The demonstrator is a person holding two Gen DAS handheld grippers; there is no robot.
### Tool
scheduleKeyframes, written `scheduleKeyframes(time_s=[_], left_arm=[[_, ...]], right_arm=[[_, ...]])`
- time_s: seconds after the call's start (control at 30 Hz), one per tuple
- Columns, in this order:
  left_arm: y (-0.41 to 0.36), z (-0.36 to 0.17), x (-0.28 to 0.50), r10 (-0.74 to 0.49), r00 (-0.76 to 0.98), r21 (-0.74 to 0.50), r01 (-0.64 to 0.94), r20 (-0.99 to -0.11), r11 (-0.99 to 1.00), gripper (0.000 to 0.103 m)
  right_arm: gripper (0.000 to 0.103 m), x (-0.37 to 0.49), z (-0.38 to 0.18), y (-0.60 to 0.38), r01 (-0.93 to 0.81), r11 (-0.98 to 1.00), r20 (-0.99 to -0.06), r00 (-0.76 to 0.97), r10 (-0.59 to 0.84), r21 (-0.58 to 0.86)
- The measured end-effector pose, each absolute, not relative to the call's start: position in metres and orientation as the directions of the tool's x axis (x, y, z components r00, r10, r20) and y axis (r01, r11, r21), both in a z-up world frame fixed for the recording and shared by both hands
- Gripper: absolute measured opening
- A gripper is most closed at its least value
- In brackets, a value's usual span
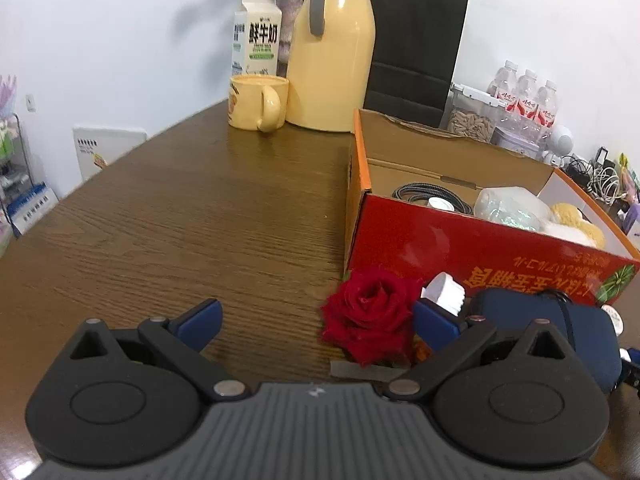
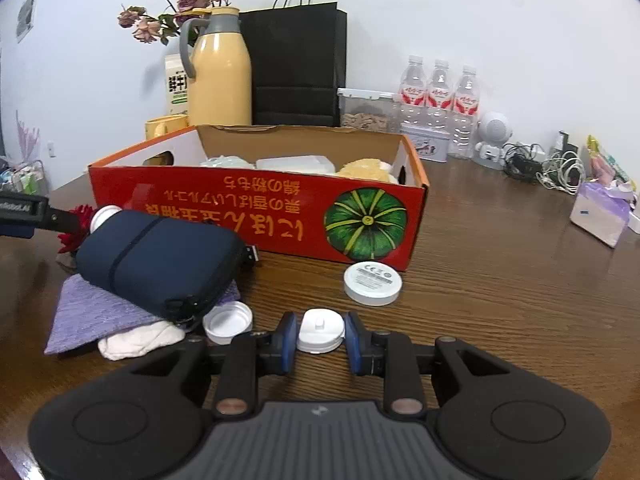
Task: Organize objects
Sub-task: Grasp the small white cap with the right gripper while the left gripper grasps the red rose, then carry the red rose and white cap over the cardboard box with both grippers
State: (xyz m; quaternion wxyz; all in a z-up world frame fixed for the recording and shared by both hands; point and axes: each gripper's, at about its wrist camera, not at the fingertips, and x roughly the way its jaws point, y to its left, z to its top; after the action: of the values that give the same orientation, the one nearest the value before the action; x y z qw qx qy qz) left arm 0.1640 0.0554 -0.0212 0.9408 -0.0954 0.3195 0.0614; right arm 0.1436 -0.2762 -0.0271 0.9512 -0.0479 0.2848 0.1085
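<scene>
- Nearest the right wrist lens: right gripper [image 2: 321, 338], blue pads closed against a small white round plastic cap [image 2: 321, 335] low over the brown wooden table [image 2: 500, 280].
- Left of that cap: an upturned white bottle lid [image 2: 227, 323], touching a dark navy zippered fabric pouch [image 2: 160, 264].
- Pouch lies tilted on a folded lilac cloth [image 2: 92, 316] and a crumpled white cloth [image 2: 140, 342].
- Far left, the other tool's black arm reaches in by a red artificial rose [image 2: 74, 232].
- Left wrist view: left gripper [image 1: 316, 326] spread wide, holding nothing; the rose [image 1: 370, 320] sits between the pads, nearer the right-hand one — touching or not, cannot tell.
- Behind the pouch: a long red-and-orange cardboard box [image 2: 256, 212] with a printed green pumpkin, holding assorted white and yellow items.
- Right of the gripped cap, near the box front: a flat white round disc [image 2: 373, 283] with grey print.
- Back row: cream milk carton [image 1: 258, 36], yellow ceramic mug [image 1: 258, 102], yellow thermos jug [image 2: 218, 76], black paper bag [image 2: 298, 68], three water bottles [image 2: 440, 96].
</scene>
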Motion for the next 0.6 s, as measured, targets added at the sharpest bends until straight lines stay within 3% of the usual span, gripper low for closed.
scheduleKeyframes(time_s=[0.07, 0.1, 0.17, 0.2, 0.33, 0.6], left_arm=[[0.058, -0.023, 0.169, 0.011, 0.79, -0.175, -0.15, -0.613, 0.973, 0.099], [0.059, -0.023, 0.17, -0.012, 0.79, -0.191, -0.133, -0.613, 0.972, 0.089], [0.061, -0.022, 0.17, -0.088, 0.797, -0.248, -0.079, -0.598, 0.966, 0.061], [0.062, -0.021, 0.168, -0.122, 0.801, -0.269, -0.051, -0.587, 0.962, 0.04], [0.055, -0.015, 0.154, -0.109, 0.827, -0.223, -0.02, -0.551, 0.975, 0.031], [0.062, 0.0, 0.138, -0.086, 0.856, -0.21, -0.027, -0.509, 0.977, 0.029]], right_arm=[[0.025, 0.144, -0.027, -0.276, -0.226, 0.974, -0.553, 0.815, 0.171, -0.032], [0.025, 0.144, -0.027, -0.276, -0.224, 0.974, -0.553, 0.815, 0.17, -0.031], [0.025, 0.144, -0.027, -0.277, -0.215, 0.976, -0.553, 0.816, 0.166, -0.026], [0.025, 0.144, -0.027, -0.278, -0.212, 0.977, -0.554, 0.816, 0.165, -0.021], [0.025, 0.144, -0.027, -0.277, -0.21, 0.977, -0.555, 0.815, 0.165, -0.019], [0.025, 0.144, -0.027, -0.279, -0.227, 0.974, -0.554, 0.811, 0.19, 0.003]])
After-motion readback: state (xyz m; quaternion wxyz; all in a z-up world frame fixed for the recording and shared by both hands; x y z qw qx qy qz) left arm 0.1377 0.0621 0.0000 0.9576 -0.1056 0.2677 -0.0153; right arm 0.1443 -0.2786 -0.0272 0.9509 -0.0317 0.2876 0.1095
